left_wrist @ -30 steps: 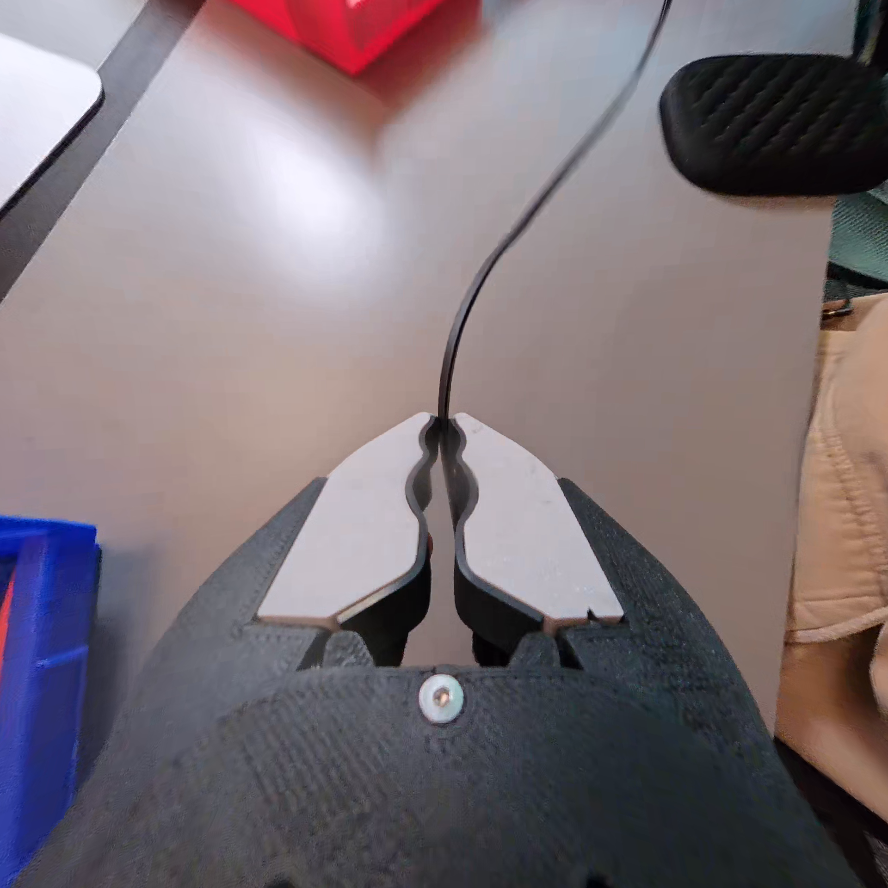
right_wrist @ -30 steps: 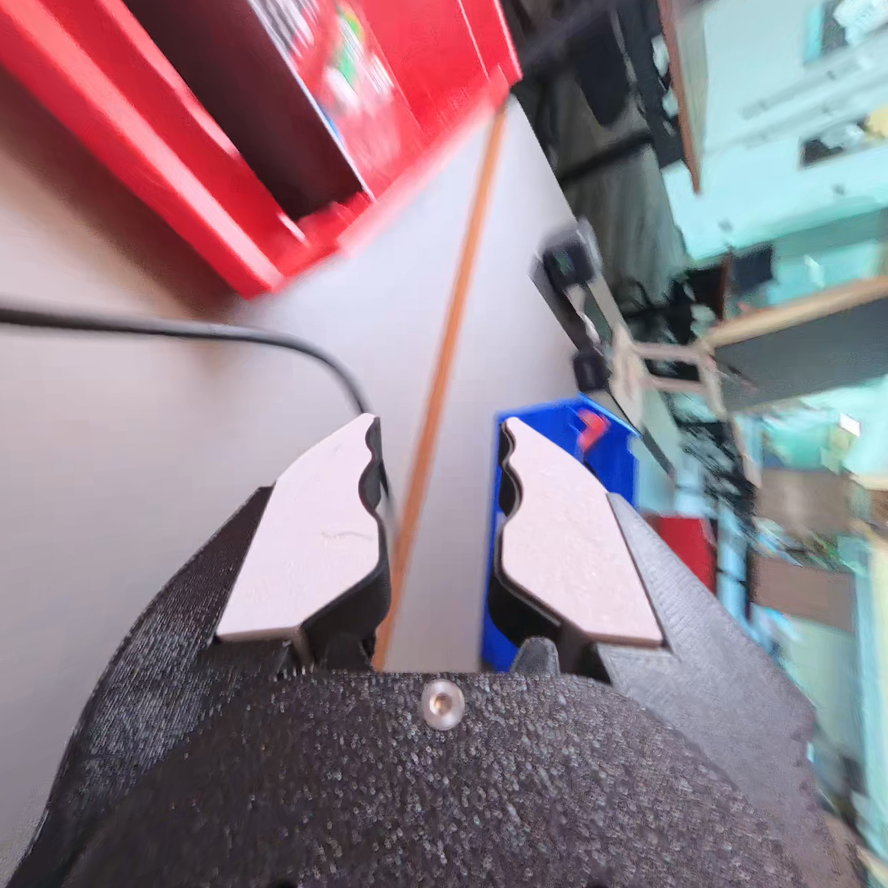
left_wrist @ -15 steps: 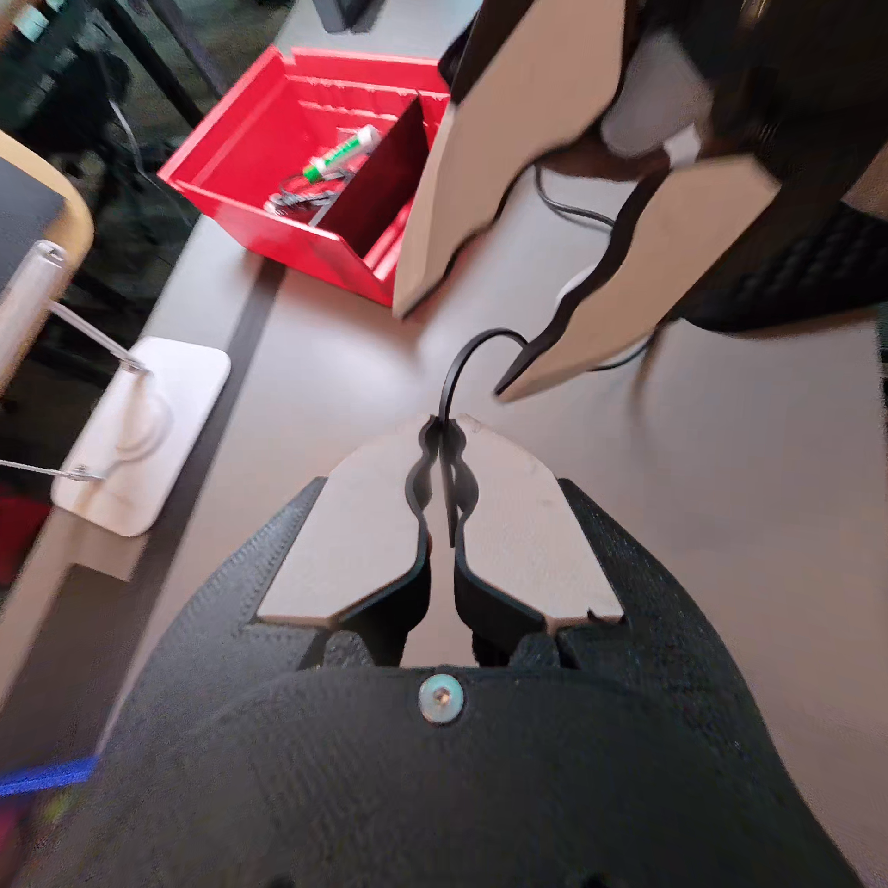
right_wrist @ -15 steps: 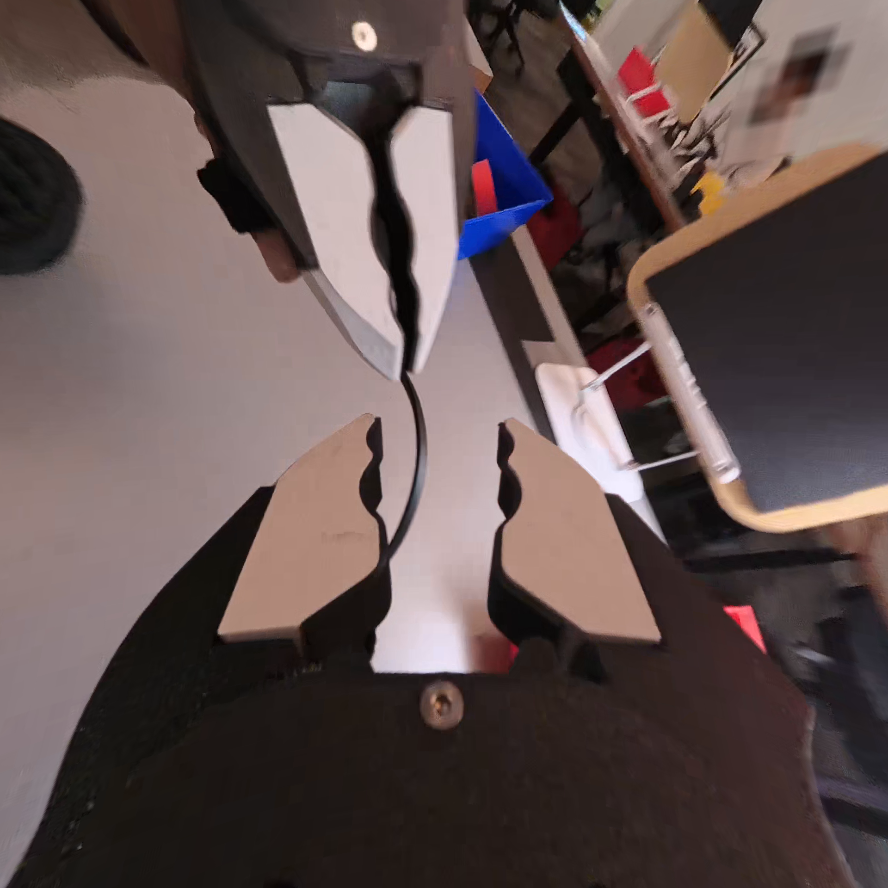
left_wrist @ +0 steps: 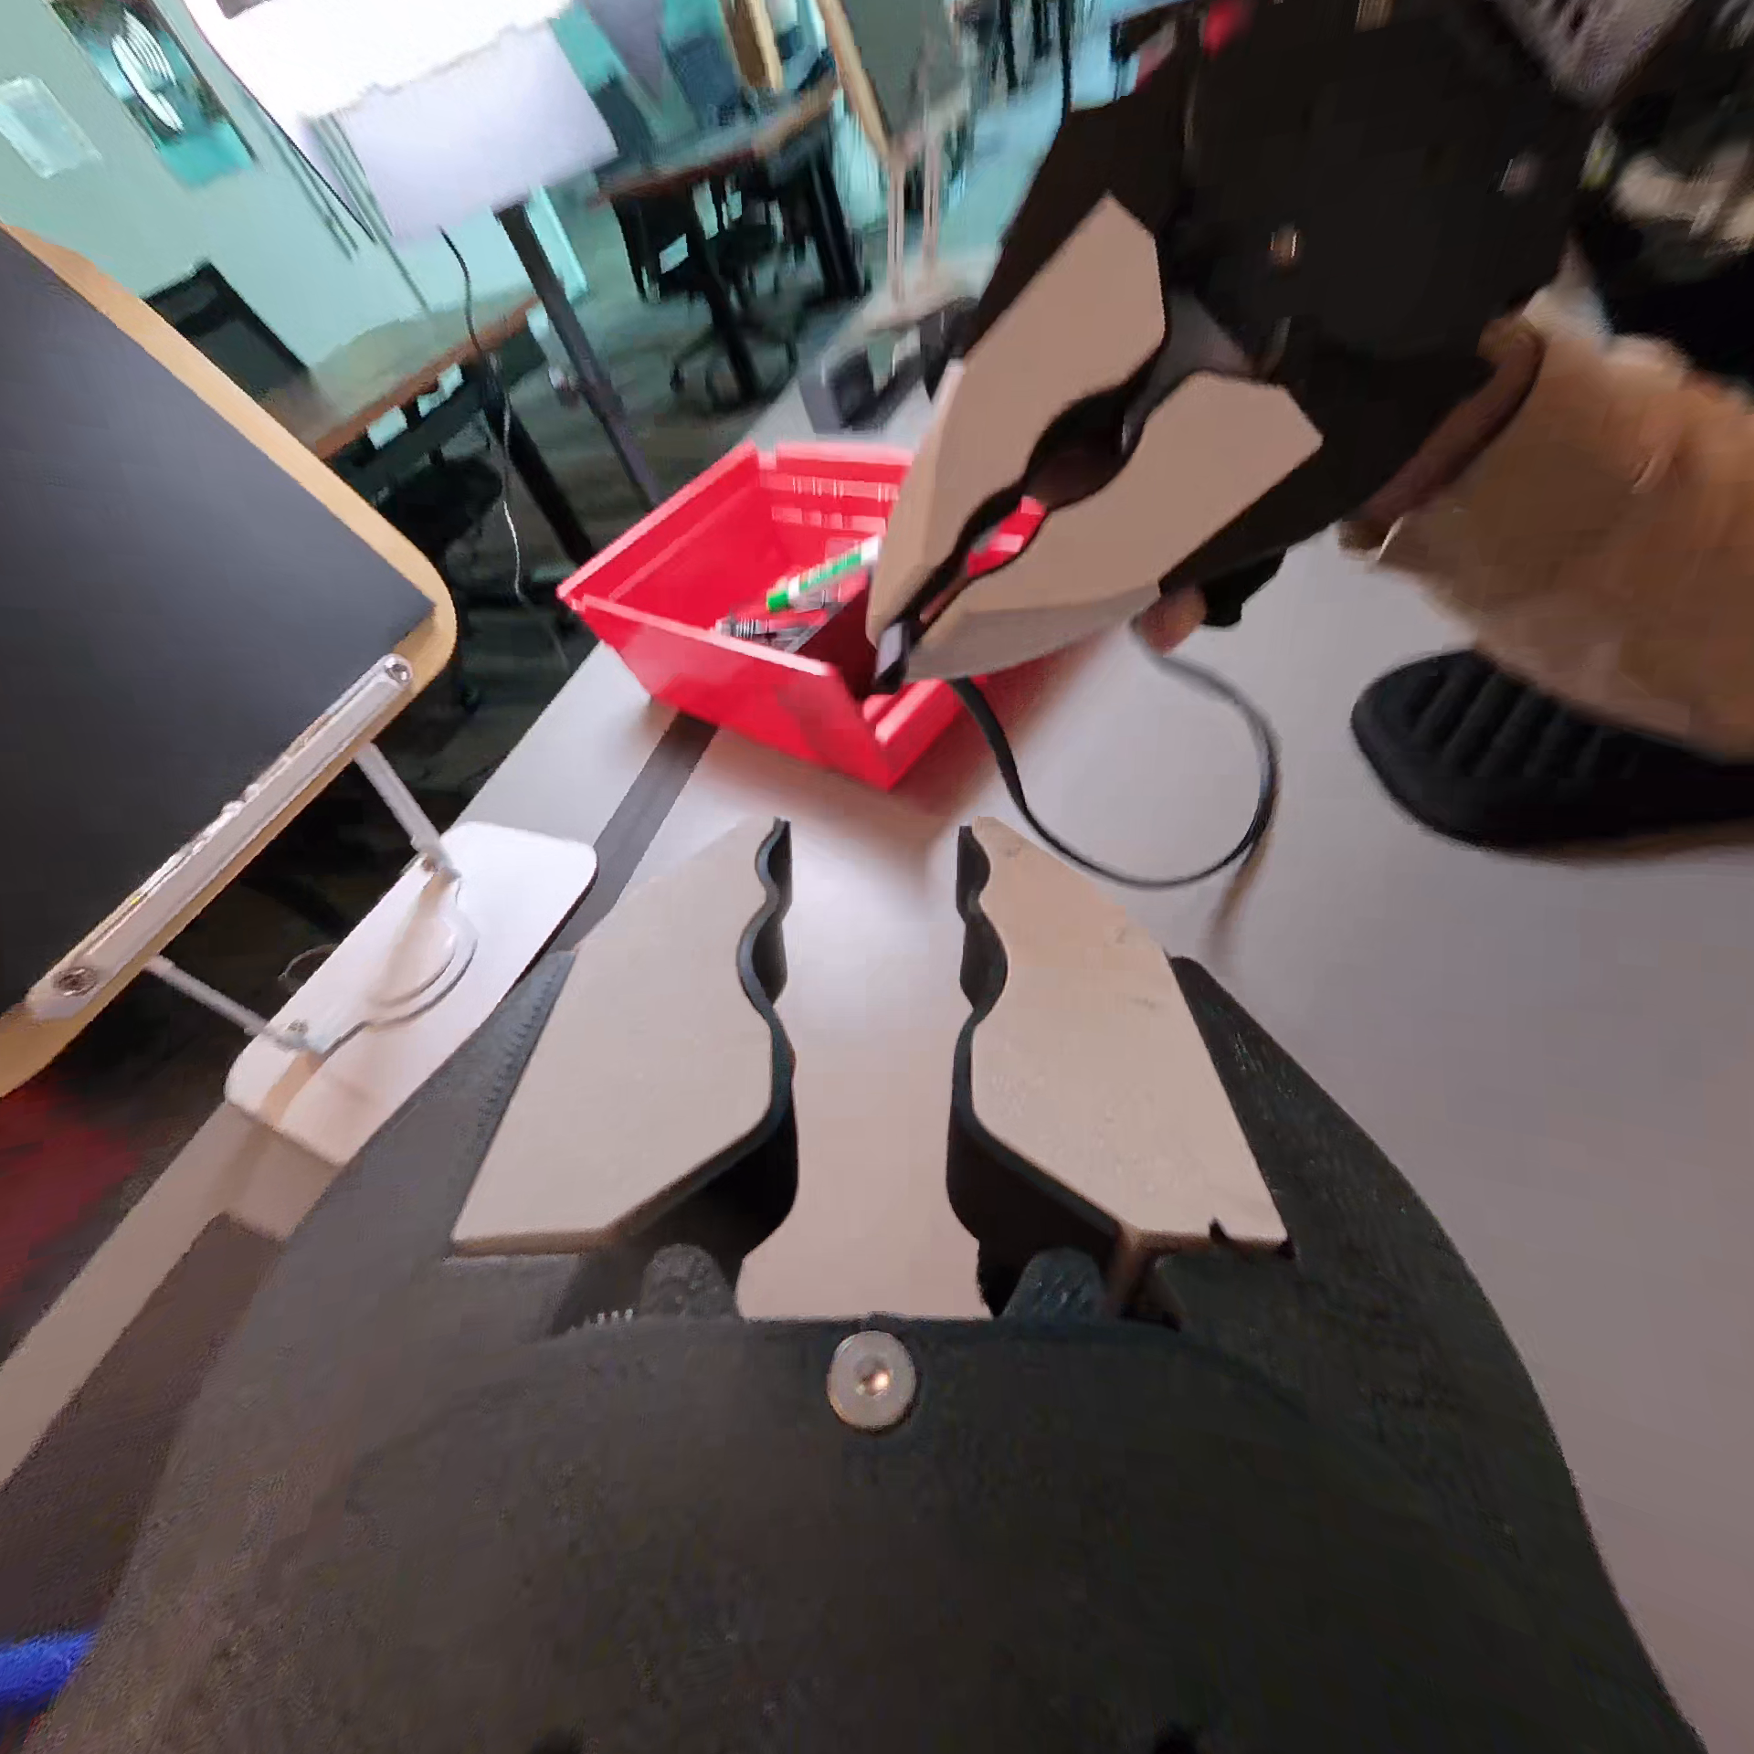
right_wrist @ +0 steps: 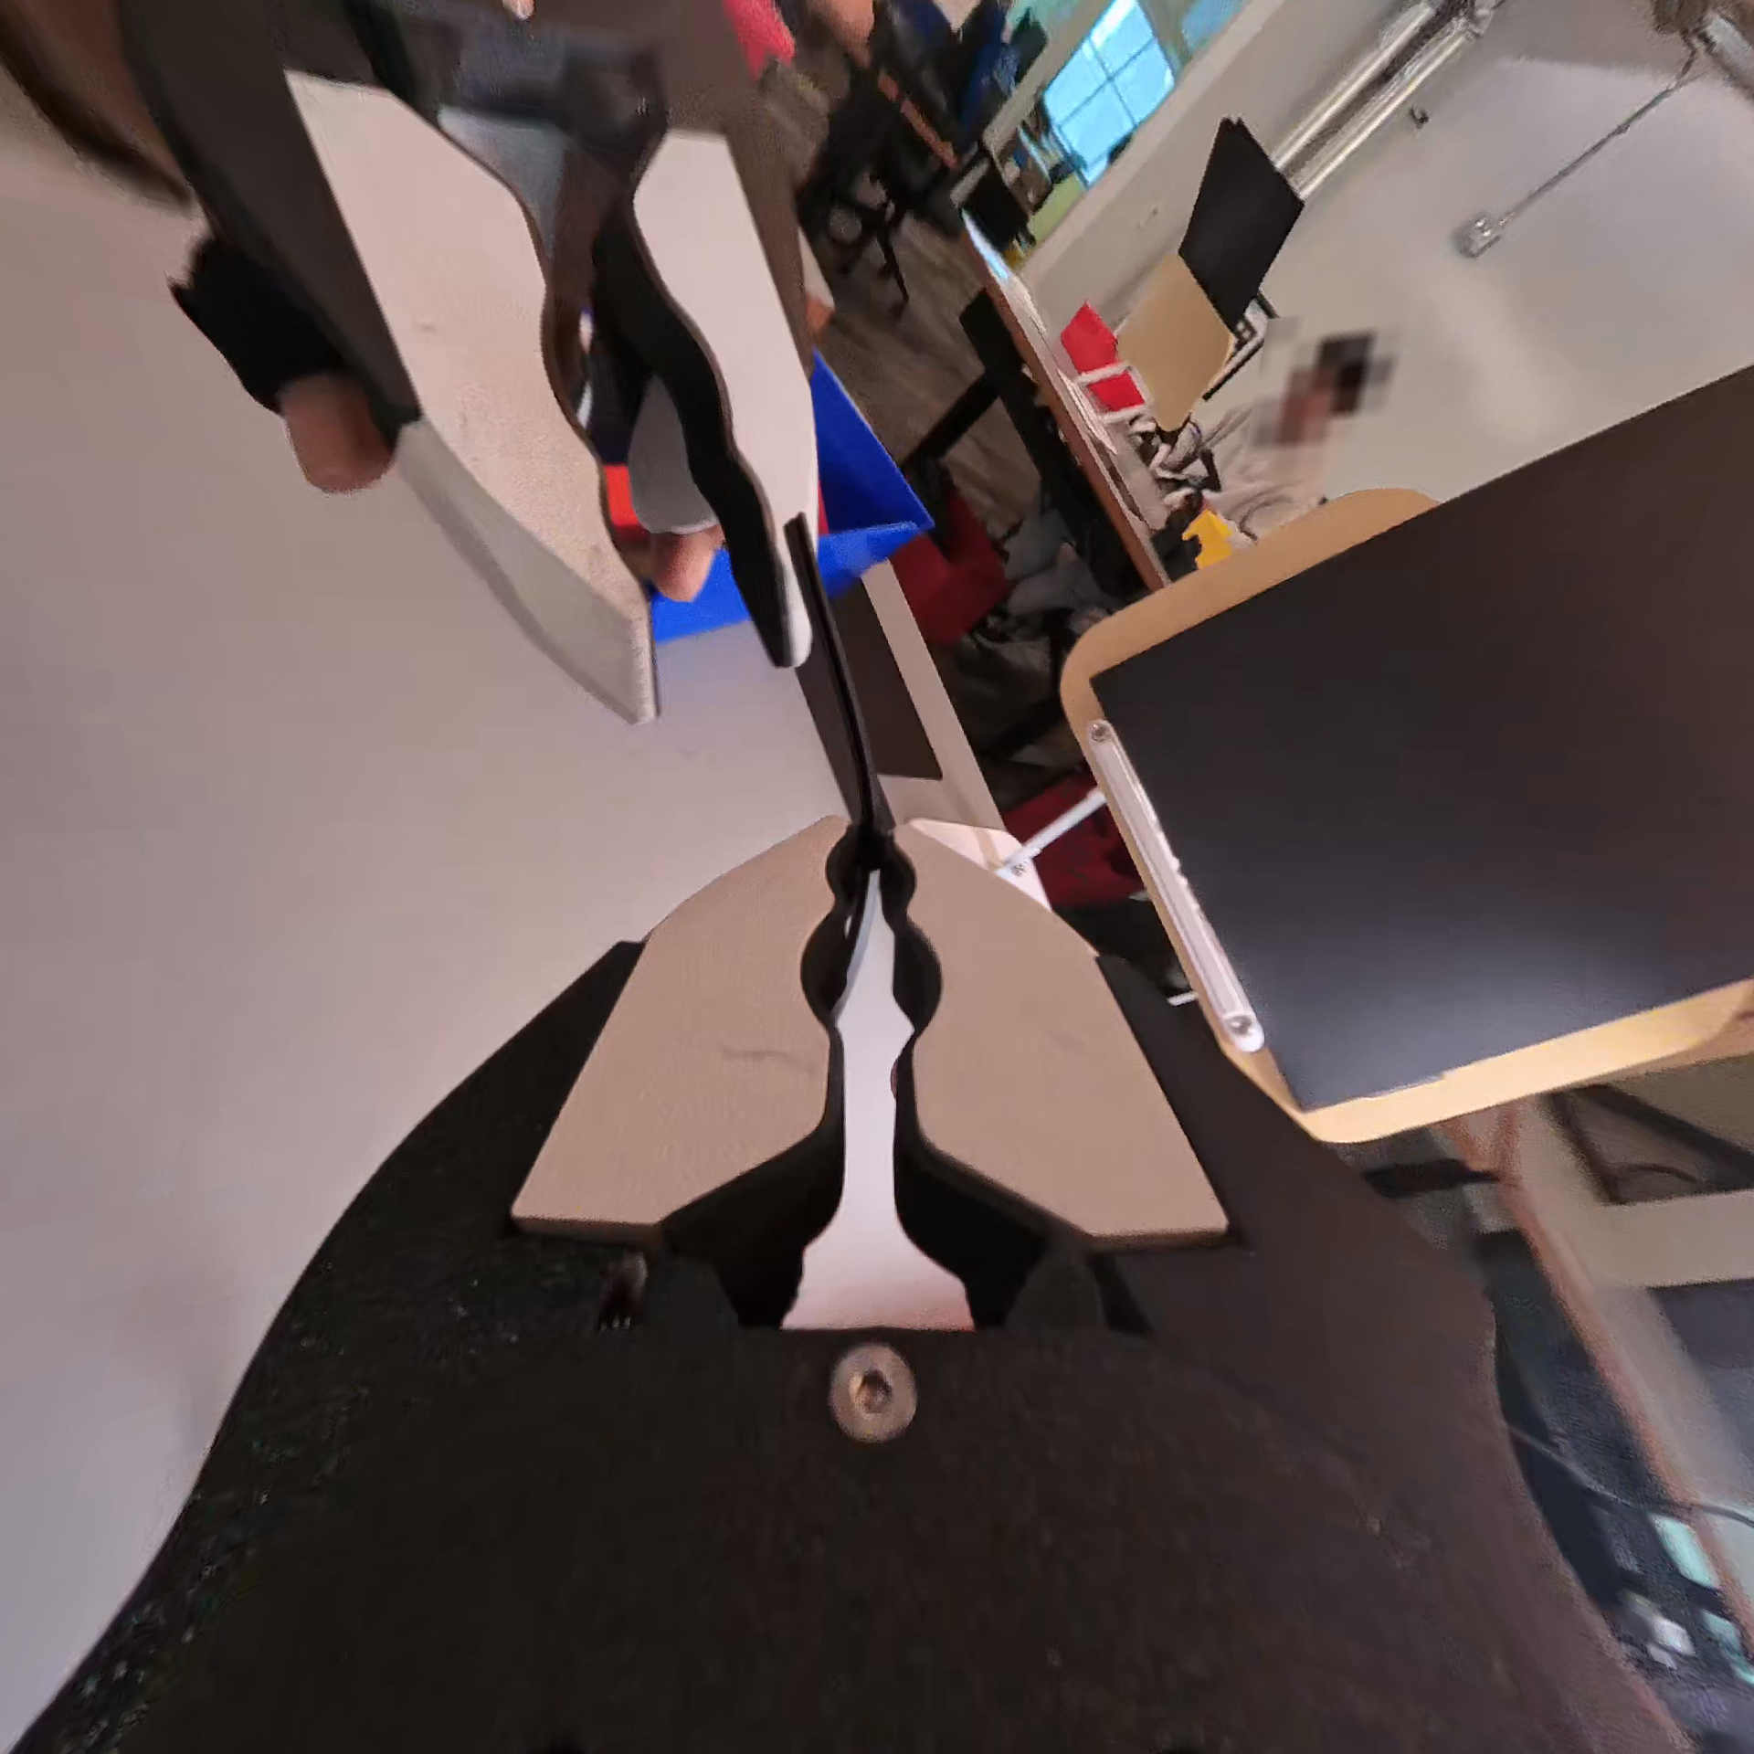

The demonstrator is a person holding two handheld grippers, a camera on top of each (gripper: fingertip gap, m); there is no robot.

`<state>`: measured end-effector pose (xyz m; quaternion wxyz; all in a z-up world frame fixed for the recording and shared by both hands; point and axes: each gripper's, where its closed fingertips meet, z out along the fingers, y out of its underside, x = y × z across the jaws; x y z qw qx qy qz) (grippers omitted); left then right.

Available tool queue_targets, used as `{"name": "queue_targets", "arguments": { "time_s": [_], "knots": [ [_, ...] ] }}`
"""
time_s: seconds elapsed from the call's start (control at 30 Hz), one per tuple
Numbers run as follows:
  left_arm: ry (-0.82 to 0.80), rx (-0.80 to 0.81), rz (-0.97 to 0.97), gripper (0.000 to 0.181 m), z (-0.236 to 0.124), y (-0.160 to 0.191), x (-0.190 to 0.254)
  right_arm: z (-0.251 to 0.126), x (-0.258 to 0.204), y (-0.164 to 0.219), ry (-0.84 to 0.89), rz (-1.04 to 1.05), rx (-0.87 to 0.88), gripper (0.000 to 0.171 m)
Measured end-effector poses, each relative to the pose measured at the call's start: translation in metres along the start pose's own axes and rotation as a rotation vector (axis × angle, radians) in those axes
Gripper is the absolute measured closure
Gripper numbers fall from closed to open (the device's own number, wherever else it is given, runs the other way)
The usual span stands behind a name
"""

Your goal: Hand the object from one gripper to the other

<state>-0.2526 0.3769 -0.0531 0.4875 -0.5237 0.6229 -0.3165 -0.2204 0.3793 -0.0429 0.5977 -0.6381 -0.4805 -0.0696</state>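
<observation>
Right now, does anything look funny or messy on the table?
Nothing is spilled or broken. The only untidy thing is the black cable: one end is pinched in the shut right tool, and the rest droops in a loose loop onto the table beside the red bin. The left tool is open and empty.

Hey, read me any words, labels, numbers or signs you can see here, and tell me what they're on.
None can be read.
Any print on the green and white pen in the red bin is too blurred.
The dark screen shows nothing.
</observation>
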Motion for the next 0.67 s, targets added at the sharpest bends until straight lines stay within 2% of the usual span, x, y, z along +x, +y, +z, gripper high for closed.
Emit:
{"name": "queue_targets", "arguments": {
  "time_s": [0.03,0.13,0.2,0.27,0.43,0.53,0.67],
  "knots": [
    [0.009,0.057,-0.034,0.147,-0.002,-0.005,-0.003,-0.002,0.002,-0.002,-0.007,0.028,0.021,0.167],
    [0.005,0.154,-0.055,0.150,-0.011,-0.020,-0.006,-0.005,0.002,-0.001,-0.011,0.006,0.026,0.167],
    [-0.020,0.139,0.016,0.153,-0.014,-0.022,-0.002,-0.003,-0.001,0.005,-0.006,-0.034,-0.021,0.167],
    [-0.028,0.045,0.076,0.155,-0.010,-0.015,0.005,0.001,-0.006,0.008,-0.013,-0.055,-0.052,0.167],
    [-0.194,-0.229,0.252,0.157,0.003,0.013,-0.001,0.012,-0.015,0.027,0.009,-0.175,-0.223,0.167],
    [-0.213,-0.299,0.304,0.166,0.011,0.025,0.000,0.017,-0.025,0.033,-0.012,-0.219,-0.281,0.167],
    [-0.209,-0.350,0.337,0.177,0.014,0.037,-0.004,0.019,-0.033,0.028,-0.061,-0.176,-0.237,0.167]
  ]
}}
